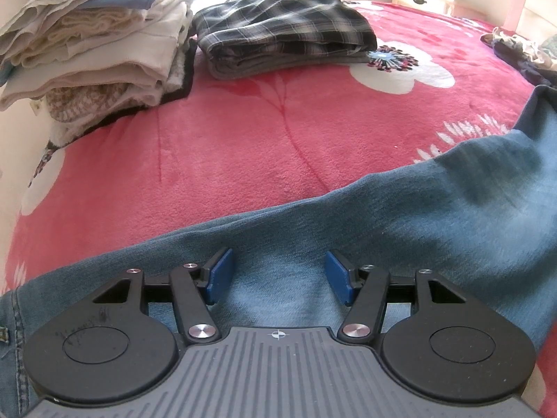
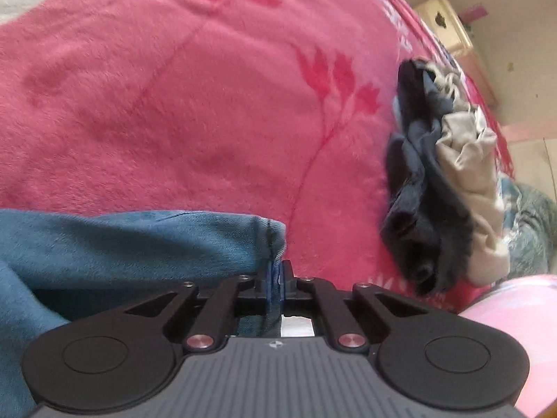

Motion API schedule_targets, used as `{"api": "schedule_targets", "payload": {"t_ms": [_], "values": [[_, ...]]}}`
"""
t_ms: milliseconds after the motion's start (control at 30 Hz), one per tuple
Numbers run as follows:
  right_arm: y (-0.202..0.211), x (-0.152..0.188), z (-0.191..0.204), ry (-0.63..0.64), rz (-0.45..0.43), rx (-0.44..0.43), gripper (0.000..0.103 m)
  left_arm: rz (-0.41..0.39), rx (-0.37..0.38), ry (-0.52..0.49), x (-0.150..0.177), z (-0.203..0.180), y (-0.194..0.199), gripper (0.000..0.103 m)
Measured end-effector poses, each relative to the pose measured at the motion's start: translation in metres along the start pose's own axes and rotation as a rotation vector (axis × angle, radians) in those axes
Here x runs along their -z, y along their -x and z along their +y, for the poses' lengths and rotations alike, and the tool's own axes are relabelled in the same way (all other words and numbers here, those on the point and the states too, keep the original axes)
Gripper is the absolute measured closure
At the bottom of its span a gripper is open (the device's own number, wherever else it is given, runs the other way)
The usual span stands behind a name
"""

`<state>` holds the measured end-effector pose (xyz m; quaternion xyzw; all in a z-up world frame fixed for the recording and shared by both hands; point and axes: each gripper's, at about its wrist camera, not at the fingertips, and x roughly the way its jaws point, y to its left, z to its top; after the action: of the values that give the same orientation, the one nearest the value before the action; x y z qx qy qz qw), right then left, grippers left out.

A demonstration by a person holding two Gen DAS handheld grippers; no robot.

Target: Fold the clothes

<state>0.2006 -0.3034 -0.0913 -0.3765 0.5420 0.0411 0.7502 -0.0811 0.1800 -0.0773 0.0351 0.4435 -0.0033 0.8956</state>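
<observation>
Jeans (image 1: 400, 230) lie spread across the near part of a bed whose pink flowered blanket (image 1: 226, 146) covers it, one leg running out to the hem (image 2: 271, 240). The right tongs (image 2: 277, 278) are clenched on that hem edge, likely to carry the leg over for a fold. The left tongs (image 1: 278, 275) hang released above the denim, pads apart with nothing between them, seemingly ready to pin or pinch the cloth. Beyond sit folded plaid clothes (image 1: 285, 24) and a pale stack (image 1: 94, 41); an unfolded heap (image 2: 442, 188) waits aside.
</observation>
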Motion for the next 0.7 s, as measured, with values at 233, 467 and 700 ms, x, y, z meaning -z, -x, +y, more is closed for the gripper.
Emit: {"api": "schedule_targets", "payload": {"t_ms": [233, 467, 700], "values": [[0.035, 0.006, -0.015, -0.113, -0.121, 0.144, 0.067, -0.006, 0.001, 0.001, 0.001, 0.001, 0.0, 0.044], [0.145, 0.054, -0.016, -0.286, -0.381, -0.206, 0.058, -0.011, 0.0, 0.006, 0.002, 0.001, 0.0, 0.044], [0.178, 0.11, 0.07, -0.183, -0.35, -0.329, 0.054, -0.017, -0.003, 0.013, 0.002, 0.001, -0.001, 0.044]]}}
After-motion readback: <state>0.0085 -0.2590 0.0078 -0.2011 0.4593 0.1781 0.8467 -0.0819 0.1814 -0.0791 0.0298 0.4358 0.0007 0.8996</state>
